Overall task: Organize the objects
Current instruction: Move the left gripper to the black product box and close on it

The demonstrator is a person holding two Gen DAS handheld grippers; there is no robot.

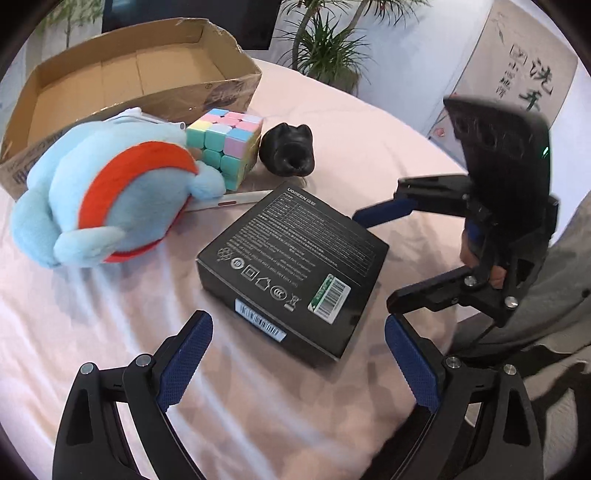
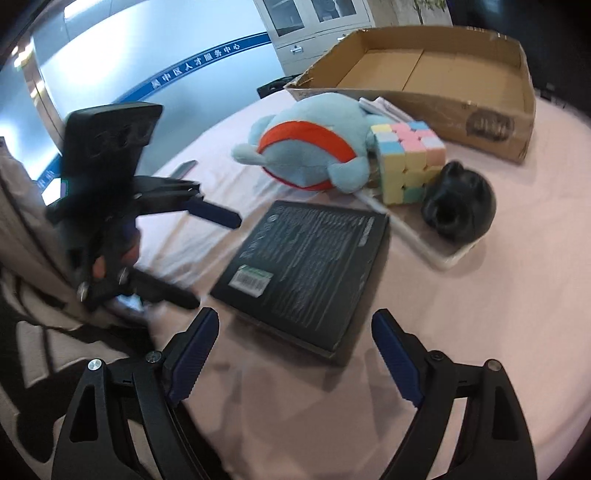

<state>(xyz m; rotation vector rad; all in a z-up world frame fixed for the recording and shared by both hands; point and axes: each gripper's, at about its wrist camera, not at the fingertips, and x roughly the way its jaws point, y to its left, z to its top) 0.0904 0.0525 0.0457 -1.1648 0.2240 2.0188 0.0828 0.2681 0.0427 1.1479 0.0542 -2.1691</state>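
A flat black product box lies on the pink tablecloth just ahead of both grippers. Behind it lie a blue plush toy, a pastel puzzle cube and a black rounded object. An open cardboard box stands at the back. My left gripper is open and empty, near the black box's front edge. My right gripper is open and empty, at the box's near corner; it also shows in the left wrist view.
A white flat item lies under the cube and the black object. A dark pen-like item lies at the table's left edge. Potted plants and a wall scroll stand behind the table. A cabinet stands far off.
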